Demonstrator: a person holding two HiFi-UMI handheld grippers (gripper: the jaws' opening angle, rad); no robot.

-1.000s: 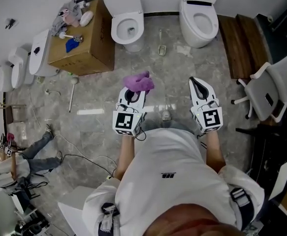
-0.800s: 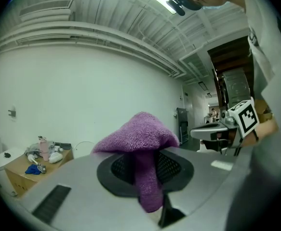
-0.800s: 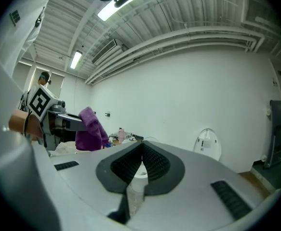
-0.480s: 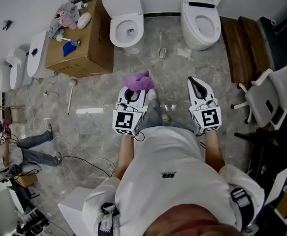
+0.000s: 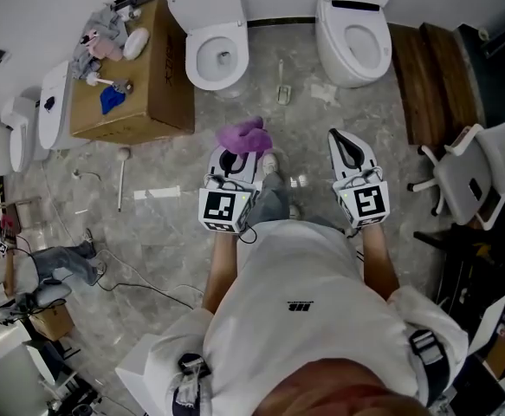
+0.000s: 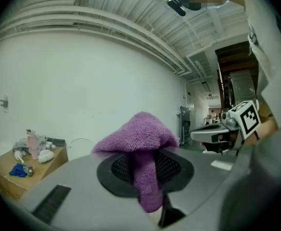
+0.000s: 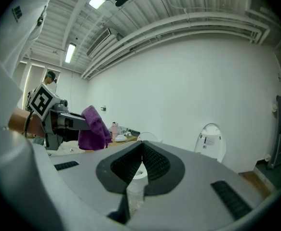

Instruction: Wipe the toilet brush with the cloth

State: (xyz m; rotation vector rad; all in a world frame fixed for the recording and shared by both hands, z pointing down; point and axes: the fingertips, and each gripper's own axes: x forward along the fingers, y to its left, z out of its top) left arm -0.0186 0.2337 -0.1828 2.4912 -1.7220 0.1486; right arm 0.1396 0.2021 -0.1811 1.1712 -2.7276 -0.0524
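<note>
Purple cloth (image 5: 245, 134) — bunched, clamped in the closed jaws of the left tool (image 5: 232, 165), draped over the jaw tips and hanging down between them in the left gripper view. What looks like the toilet brush (image 5: 281, 83), thin-handled, on the grey floor (image 5: 174, 224) between the first toilet (image 5: 213, 50) and the second toilet (image 5: 349, 33), ahead of both tools and well apart from them. Right tool (image 5: 349, 148) beside the left — jaws pressed together, nothing between them. Cardboard box (image 5: 139, 94) just beside the first toilet, small items on top. White chair (image 5: 482, 167) at the far right edge.
</note>
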